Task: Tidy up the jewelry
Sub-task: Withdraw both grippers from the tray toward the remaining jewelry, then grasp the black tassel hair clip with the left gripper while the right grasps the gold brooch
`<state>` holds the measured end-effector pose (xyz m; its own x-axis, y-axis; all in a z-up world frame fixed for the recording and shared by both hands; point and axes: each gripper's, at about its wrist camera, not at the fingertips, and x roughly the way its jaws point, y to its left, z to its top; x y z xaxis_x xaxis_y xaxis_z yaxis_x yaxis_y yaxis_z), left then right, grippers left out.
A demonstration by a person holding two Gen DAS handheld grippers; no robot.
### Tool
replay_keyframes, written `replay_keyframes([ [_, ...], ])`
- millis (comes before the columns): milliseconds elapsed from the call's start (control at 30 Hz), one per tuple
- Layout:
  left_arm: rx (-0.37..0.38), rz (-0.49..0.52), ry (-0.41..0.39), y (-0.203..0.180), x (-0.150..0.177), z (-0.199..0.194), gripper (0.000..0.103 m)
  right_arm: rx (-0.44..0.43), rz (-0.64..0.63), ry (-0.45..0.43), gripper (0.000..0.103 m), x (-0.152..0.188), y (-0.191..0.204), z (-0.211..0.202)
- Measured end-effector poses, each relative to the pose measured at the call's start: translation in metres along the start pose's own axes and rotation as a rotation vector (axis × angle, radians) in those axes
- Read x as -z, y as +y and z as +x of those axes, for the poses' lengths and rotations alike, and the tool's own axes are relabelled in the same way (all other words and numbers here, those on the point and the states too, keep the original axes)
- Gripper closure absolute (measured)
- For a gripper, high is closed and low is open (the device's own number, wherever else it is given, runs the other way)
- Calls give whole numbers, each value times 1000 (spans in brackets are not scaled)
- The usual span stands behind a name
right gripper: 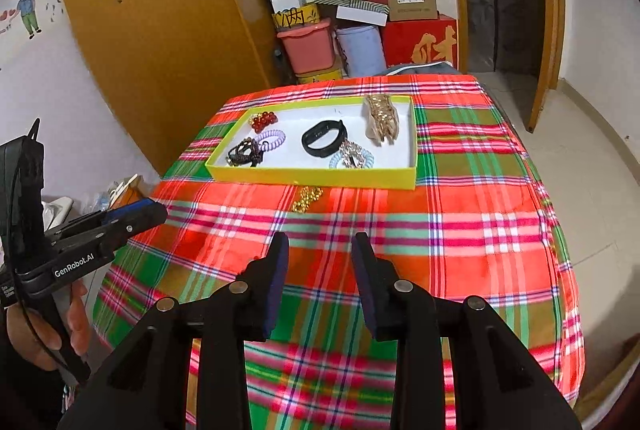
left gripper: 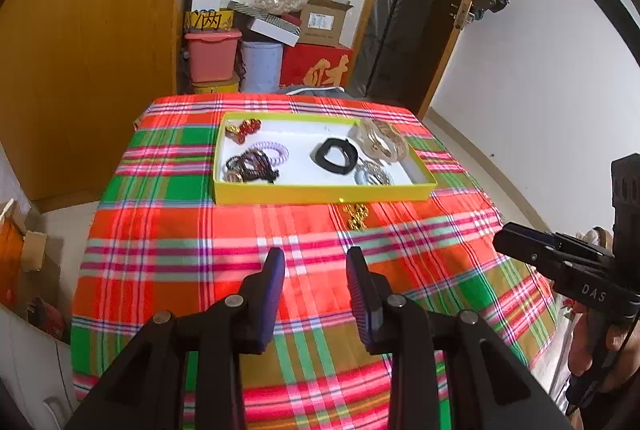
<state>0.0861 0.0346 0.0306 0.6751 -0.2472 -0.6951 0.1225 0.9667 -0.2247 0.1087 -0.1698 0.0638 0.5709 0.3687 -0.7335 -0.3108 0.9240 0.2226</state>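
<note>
Both grippers, left (left gripper: 316,262) and right (right gripper: 320,246), hover with fingers released and empty; beyond them a gold chain (right gripper: 306,199) (still unsorted) lies outside the yellow tray (right gripper: 312,176).

The black left tool (left gripper: 316,258) with blue-padded fingers (left gripper: 274,294) is being held tilted downward, jaws parted and empty. The matching right tool (right gripper: 320,246) is being held alongside by a hand (left gripper: 600,354), likewise parted and empty.
</note>
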Motion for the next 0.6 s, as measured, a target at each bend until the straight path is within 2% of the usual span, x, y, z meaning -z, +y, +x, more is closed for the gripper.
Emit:
replay_keyframes([
  [333,40,-2,49,-10,23,14,70,-7,17,6,69,10,-5,1],
  [433,55,-1,62,-14,27,21,58,-11,19,7,69,10,-8,3],
  [600,80,7,86,-22,32,33,56,-13,17,18,69,11,-10,7],
])
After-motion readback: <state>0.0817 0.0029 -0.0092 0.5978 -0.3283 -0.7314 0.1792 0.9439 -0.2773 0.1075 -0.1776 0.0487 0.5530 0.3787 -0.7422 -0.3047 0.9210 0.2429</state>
